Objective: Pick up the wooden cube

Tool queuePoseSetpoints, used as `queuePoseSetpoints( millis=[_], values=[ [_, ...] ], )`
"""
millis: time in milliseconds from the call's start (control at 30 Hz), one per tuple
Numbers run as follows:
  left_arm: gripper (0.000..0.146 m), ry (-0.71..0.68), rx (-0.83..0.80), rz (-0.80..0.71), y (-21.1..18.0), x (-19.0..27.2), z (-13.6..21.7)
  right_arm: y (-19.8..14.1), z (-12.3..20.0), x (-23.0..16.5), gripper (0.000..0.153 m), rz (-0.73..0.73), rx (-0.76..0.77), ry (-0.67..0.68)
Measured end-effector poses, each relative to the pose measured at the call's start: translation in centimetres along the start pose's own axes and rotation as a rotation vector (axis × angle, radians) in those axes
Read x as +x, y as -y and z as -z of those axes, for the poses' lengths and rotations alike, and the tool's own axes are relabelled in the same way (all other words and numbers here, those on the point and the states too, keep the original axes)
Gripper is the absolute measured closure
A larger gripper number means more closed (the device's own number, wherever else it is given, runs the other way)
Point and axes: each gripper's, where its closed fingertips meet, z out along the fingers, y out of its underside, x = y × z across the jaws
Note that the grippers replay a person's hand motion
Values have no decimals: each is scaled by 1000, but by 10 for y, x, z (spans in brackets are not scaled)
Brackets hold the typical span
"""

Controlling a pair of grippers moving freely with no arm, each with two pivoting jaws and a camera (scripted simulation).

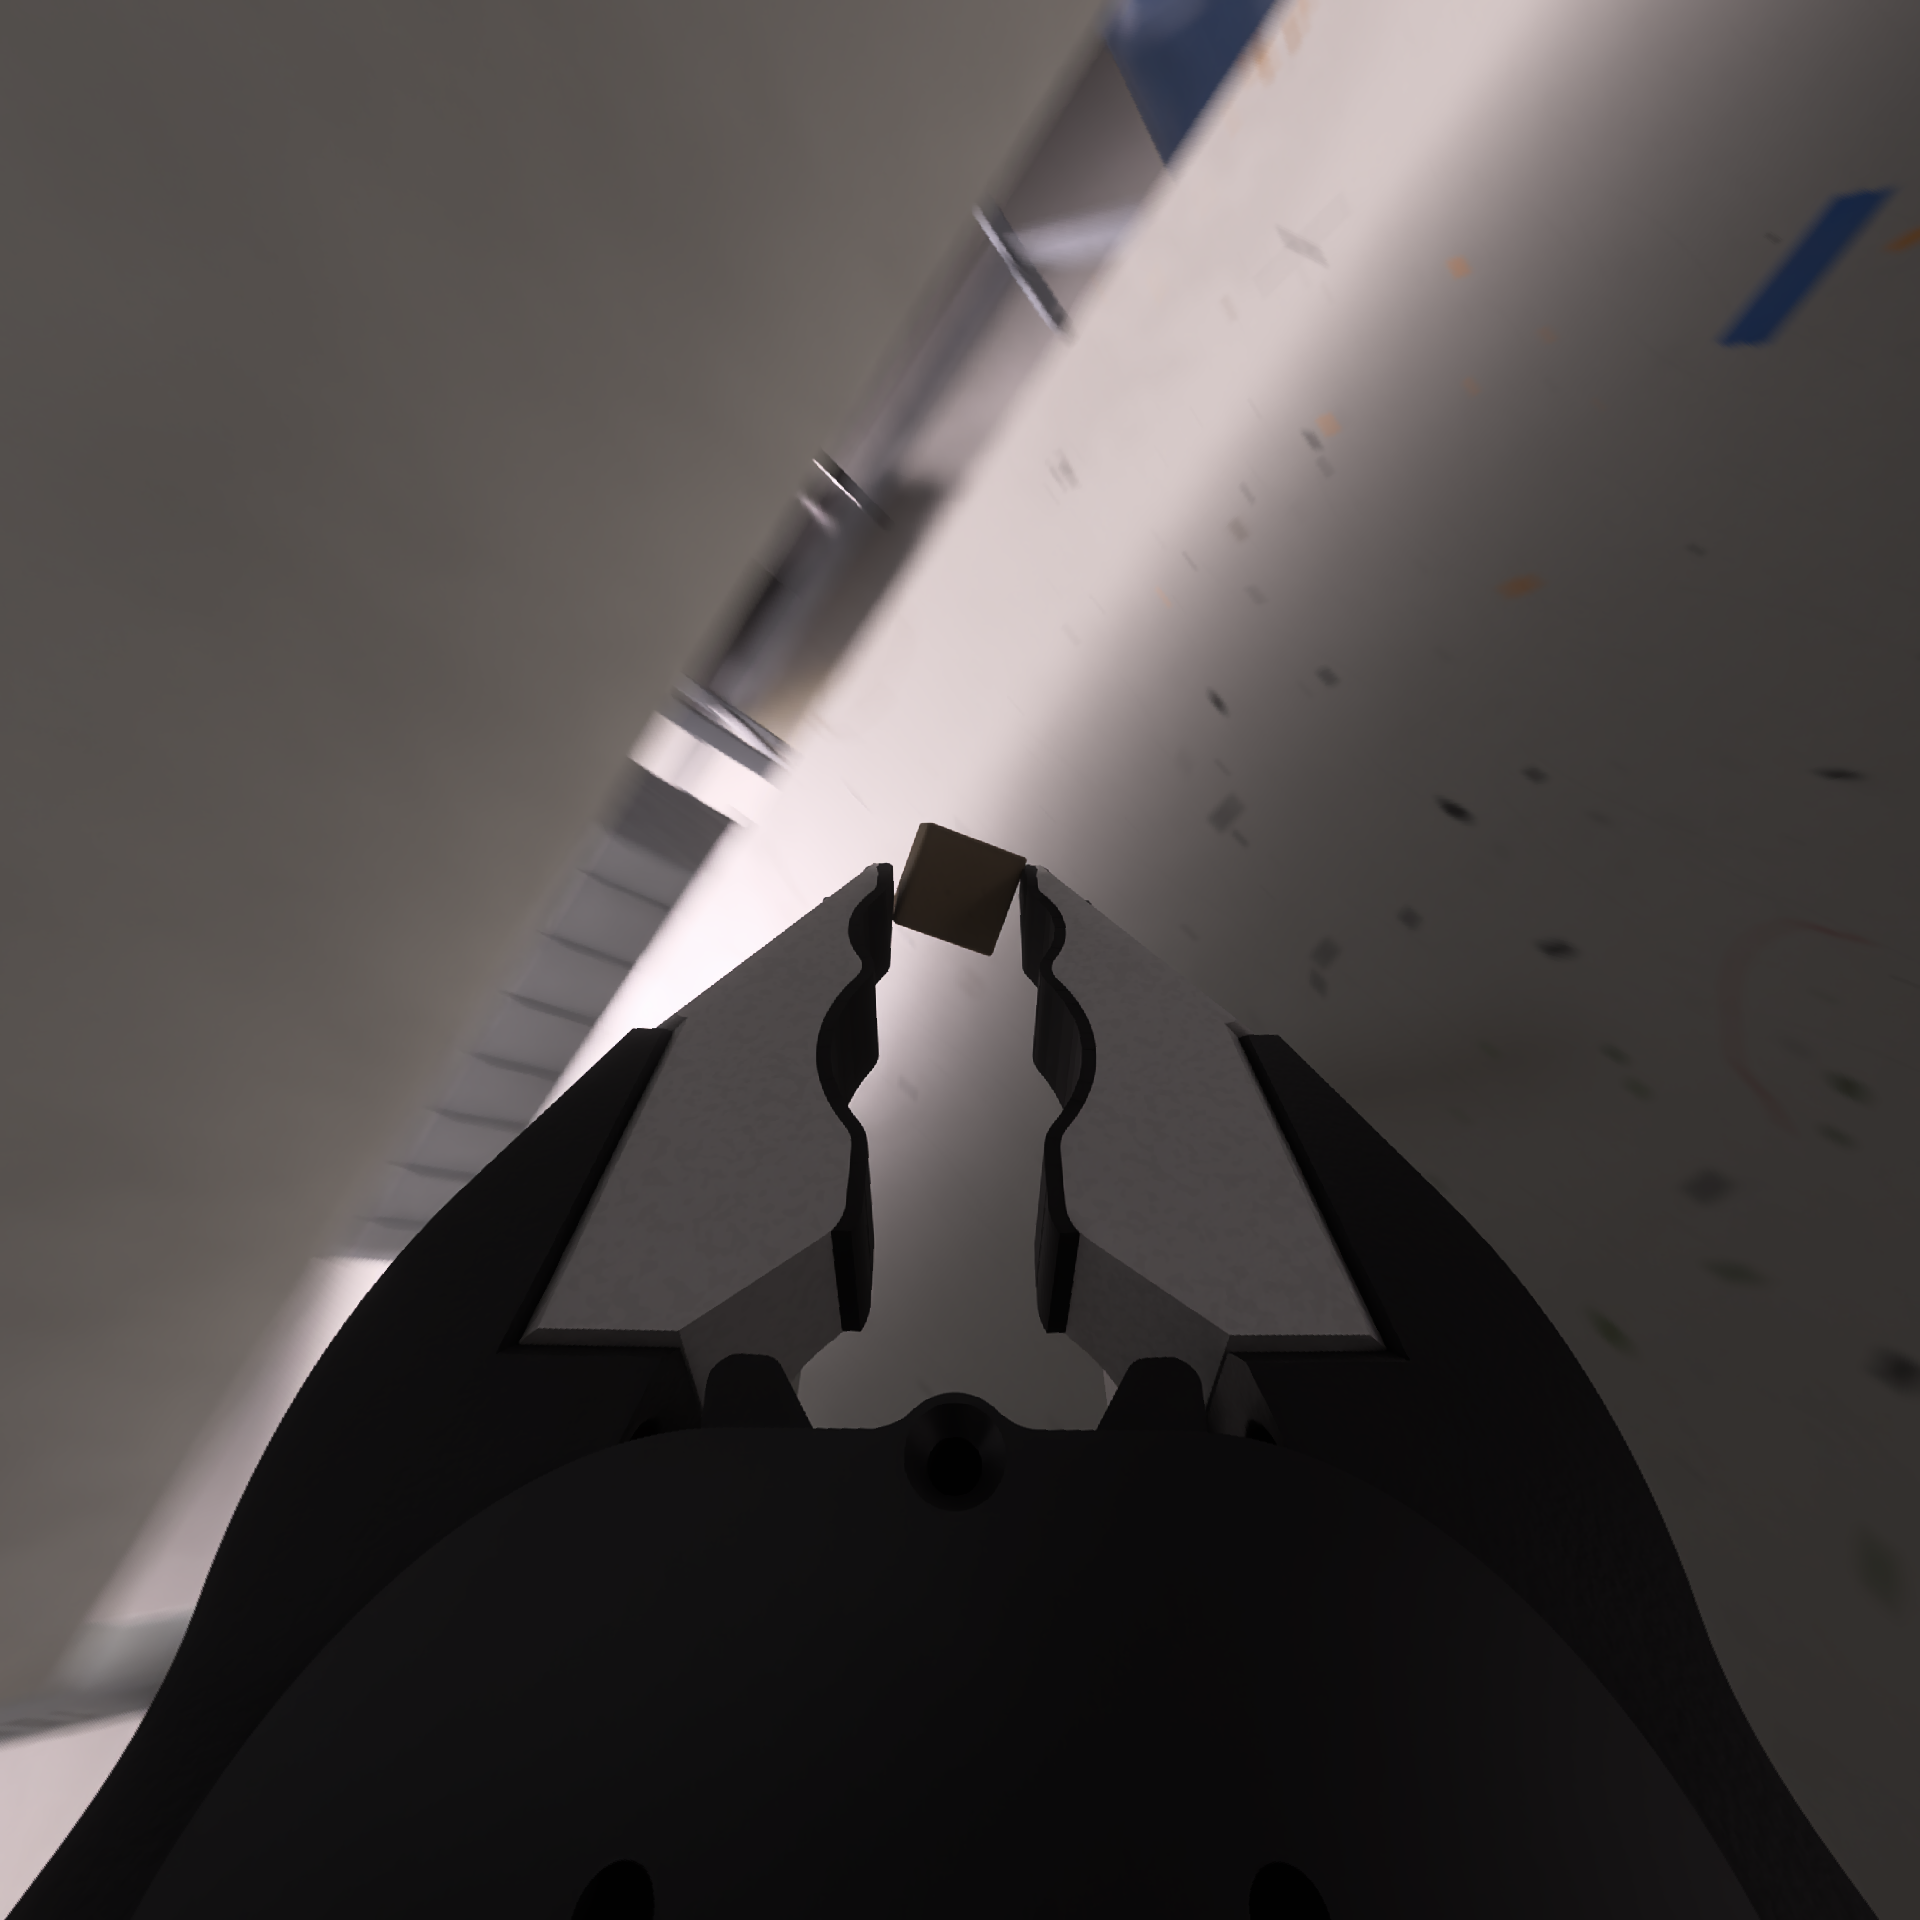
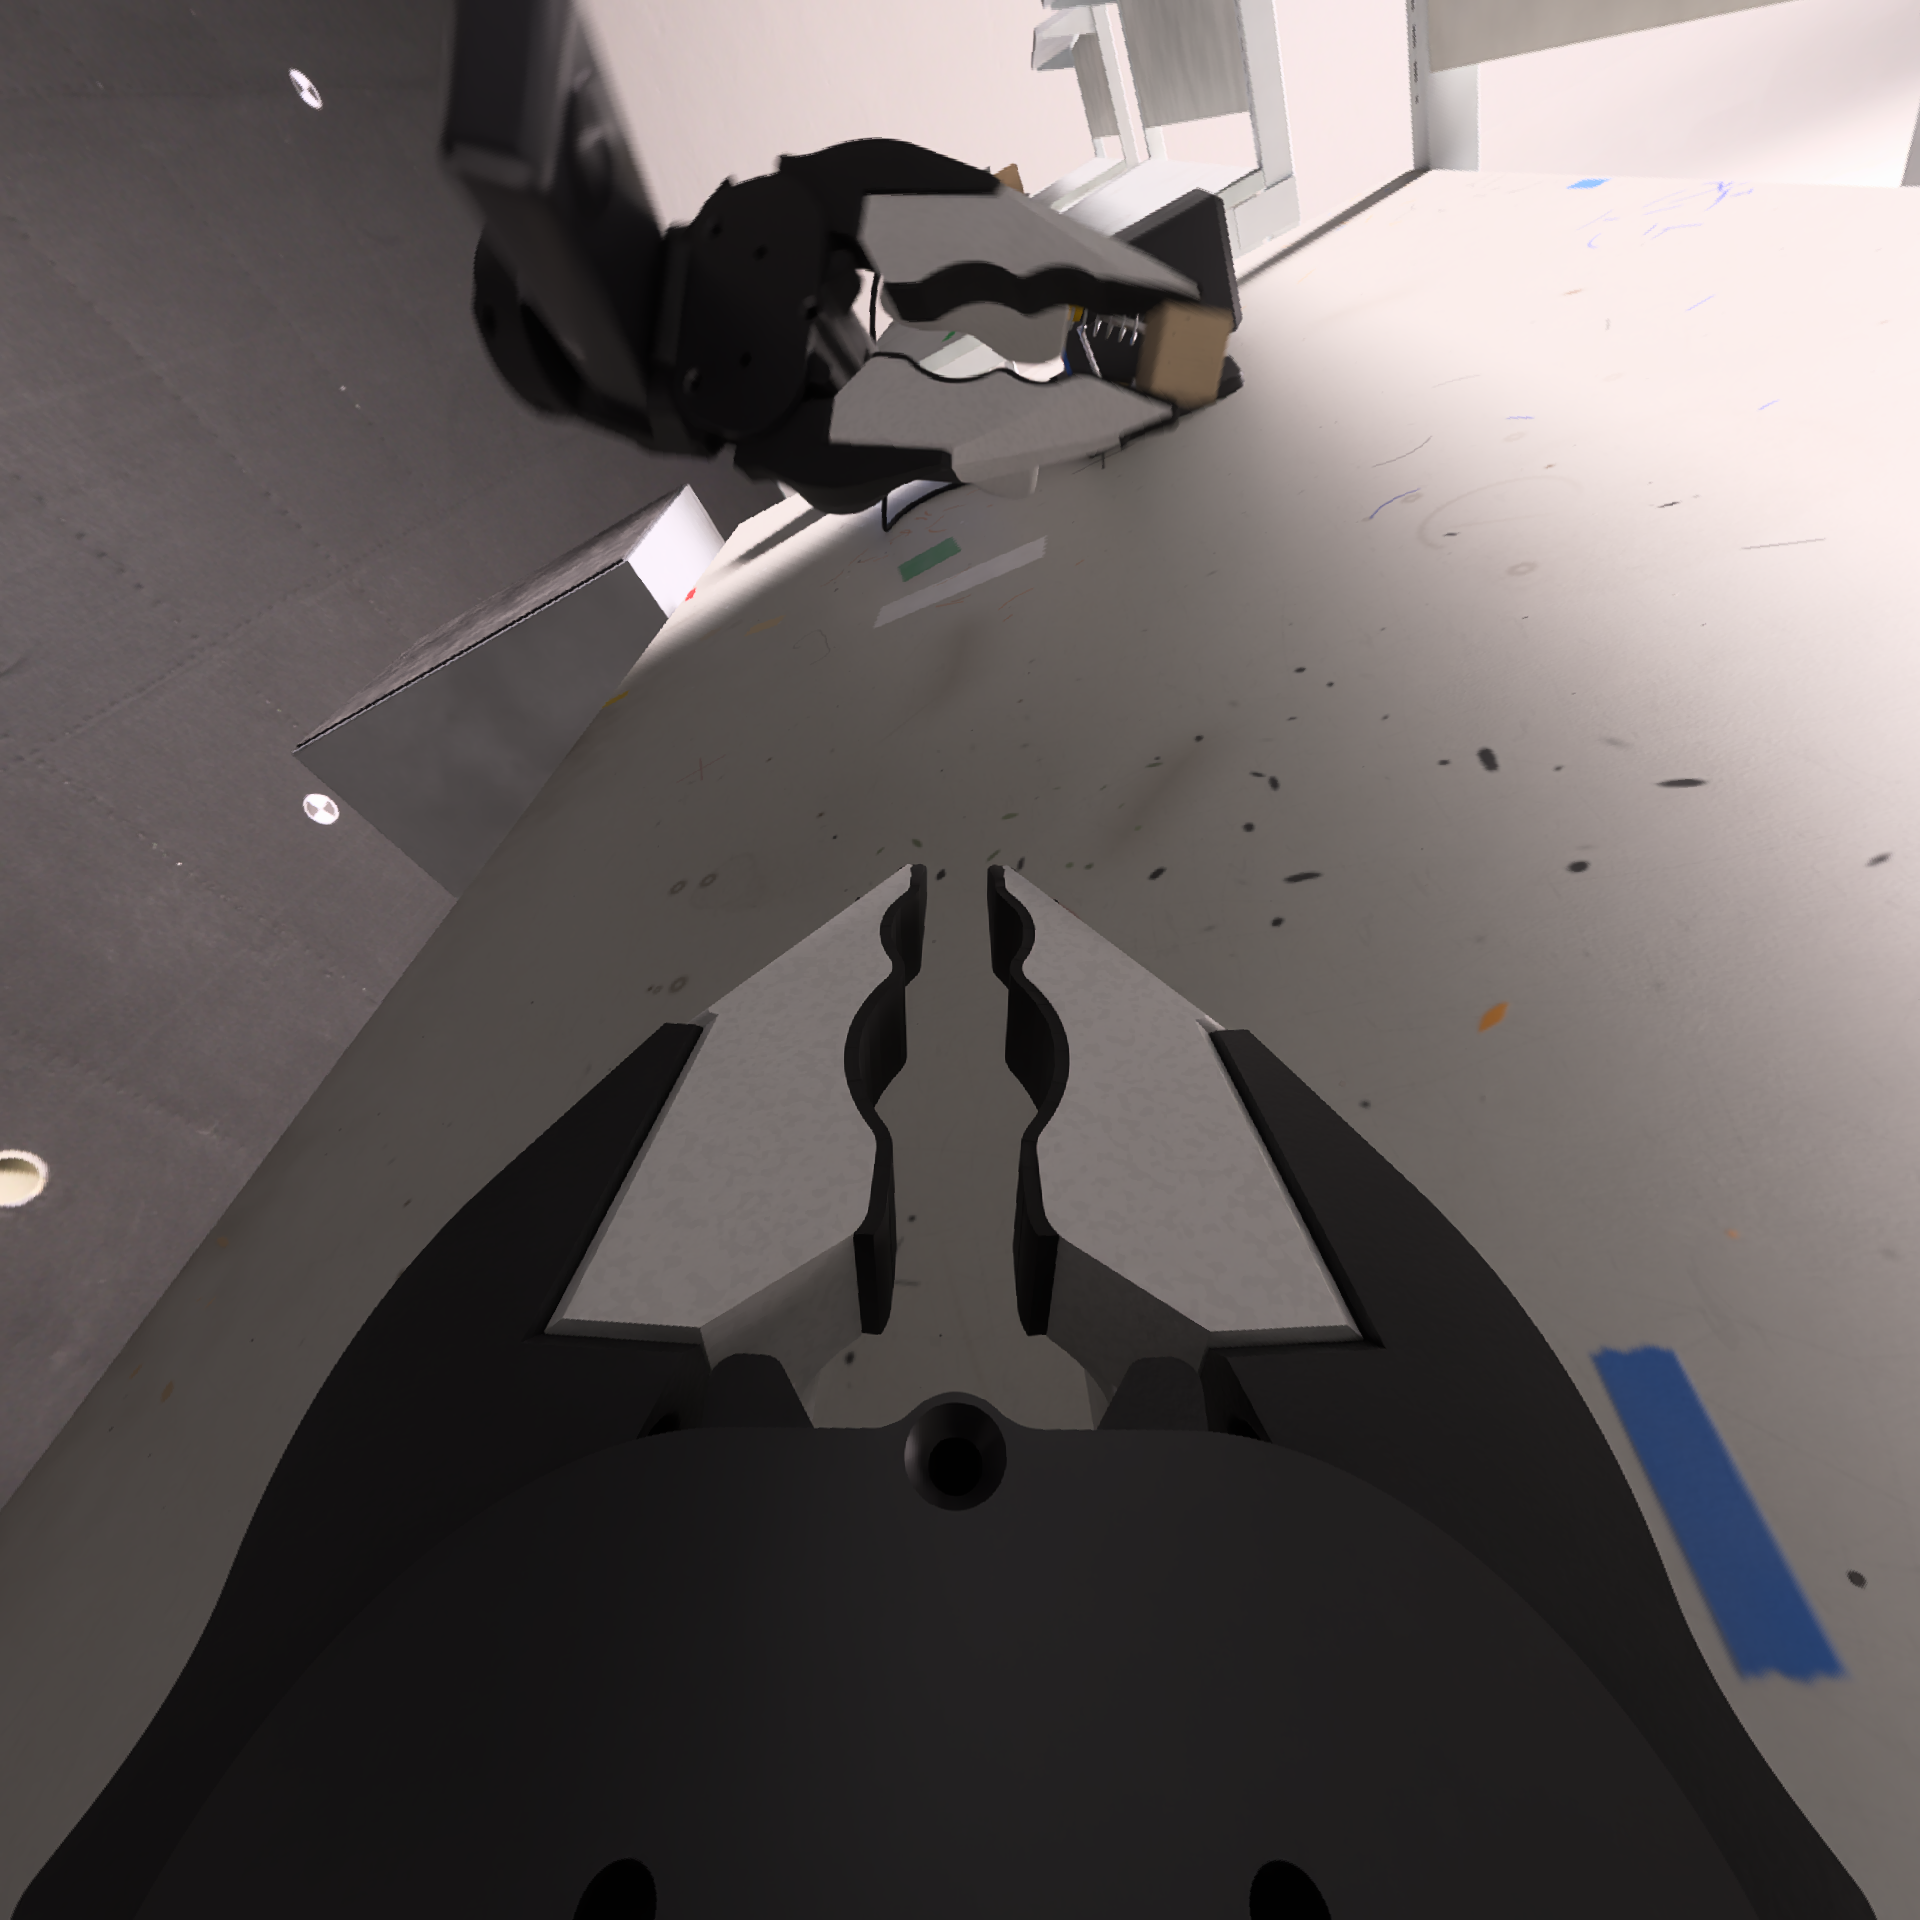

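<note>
Left gripper (image 1: 957,891) fingers pinch the wooden cube (image 1: 954,886); right gripper (image 2: 956,883) fingers slightly apart, empty.

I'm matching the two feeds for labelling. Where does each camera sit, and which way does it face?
Left wrist view: on the left gripper, looking along its fingers at the wooden cube pinched at the tips, the white table beyond.
Right wrist view: on the right gripper, facing across the table; its own fingers hold nothing.
Shared: the cube, the table, and the left gripper, seen from the side in the right view.
</note>
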Motion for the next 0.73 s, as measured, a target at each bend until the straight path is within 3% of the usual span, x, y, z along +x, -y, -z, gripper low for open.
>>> queuePoseSetpoints(
  millis=[67, 167, 300, 400, 533, 733],
  values=[
    [122, 153, 135, -131, 28, -4, 5, 1, 1, 1, 141, -1, 5, -4],
    [122, 234, 262, -293, 57, 13, 7, 3, 3, 2, 141, -5, 15, -6],
    [122, 420, 389, -619, 91, 39, 16, 11, 9, -2, 141, 5, 50, 3],
    [122, 536, 475, -750, 115, 54, 32, 22, 18, -9, 141, 1, 101, 40],
    [122, 624, 563, -826, 136, 70, 50, 37, 28, -20, 137, 25, 168, 83],
    [122, 411, 604, -681, 138, 95, 38, 53, 36, -35, 136, 157, 237, 57]
  ],
)
